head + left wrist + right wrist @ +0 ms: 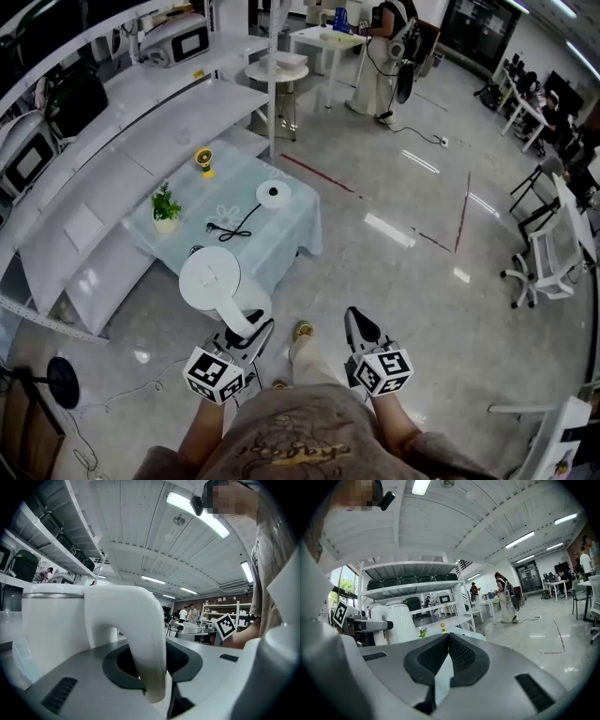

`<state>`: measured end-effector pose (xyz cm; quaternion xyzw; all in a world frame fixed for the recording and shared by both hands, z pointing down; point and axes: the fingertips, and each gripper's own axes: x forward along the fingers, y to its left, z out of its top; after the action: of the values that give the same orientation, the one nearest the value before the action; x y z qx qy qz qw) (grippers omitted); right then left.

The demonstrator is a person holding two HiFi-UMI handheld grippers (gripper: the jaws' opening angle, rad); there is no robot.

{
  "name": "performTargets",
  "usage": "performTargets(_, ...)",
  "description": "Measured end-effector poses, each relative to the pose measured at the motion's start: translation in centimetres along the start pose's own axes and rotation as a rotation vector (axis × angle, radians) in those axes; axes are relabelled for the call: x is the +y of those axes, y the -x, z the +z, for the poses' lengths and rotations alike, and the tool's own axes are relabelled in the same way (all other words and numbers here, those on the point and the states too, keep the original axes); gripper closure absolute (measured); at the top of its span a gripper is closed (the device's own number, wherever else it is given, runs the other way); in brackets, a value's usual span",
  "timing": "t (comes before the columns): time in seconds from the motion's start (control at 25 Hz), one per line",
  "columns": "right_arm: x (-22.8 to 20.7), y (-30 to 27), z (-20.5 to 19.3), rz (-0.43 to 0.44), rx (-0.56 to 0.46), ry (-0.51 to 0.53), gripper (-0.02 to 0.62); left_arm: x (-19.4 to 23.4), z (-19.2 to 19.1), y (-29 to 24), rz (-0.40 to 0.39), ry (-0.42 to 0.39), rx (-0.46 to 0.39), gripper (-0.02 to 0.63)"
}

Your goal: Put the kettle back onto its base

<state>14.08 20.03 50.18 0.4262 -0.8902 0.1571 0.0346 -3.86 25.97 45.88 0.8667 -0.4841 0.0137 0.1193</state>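
The left gripper [253,336] is clamped on the handle [140,634] of the kettle [217,279] and holds it upright in the air, at the near edge of the surface [281,246]. The right gripper [447,641] has its jaws together with nothing between them and hangs over the floor [403,281], well apart from the kettle.

The kettle is lifted and in hand, but the task looks early. The base [273,194] sits bare on the far part of the surface, well apart from the kettle. What is left, as I judge it, is carrying the kettle over, lining it up above the base, and setting it down.

The cord [234,228] runs from the base toward the near left, under the likely path. A plant [166,203] stands near the left edge, and shelves [122,141] close off that side. The right side and the space above the base are open, so coming in high from the near right looks safest.
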Motion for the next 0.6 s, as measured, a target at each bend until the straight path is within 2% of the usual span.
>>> performTargets(0.28, -1.9, -4.5, 0.6, 0.003, 0.004, -0.007, 0.598, 3.7, 0.8, -3.2, 0.006, 0.004, -0.004, 0.488)
performTargets(0.6, -5.0, -11.7, 3.5, 0.025, -0.004, -0.017, 0.598, 8.8, 3.2, -9.1, 0.017, -0.005, 0.001, 0.488)
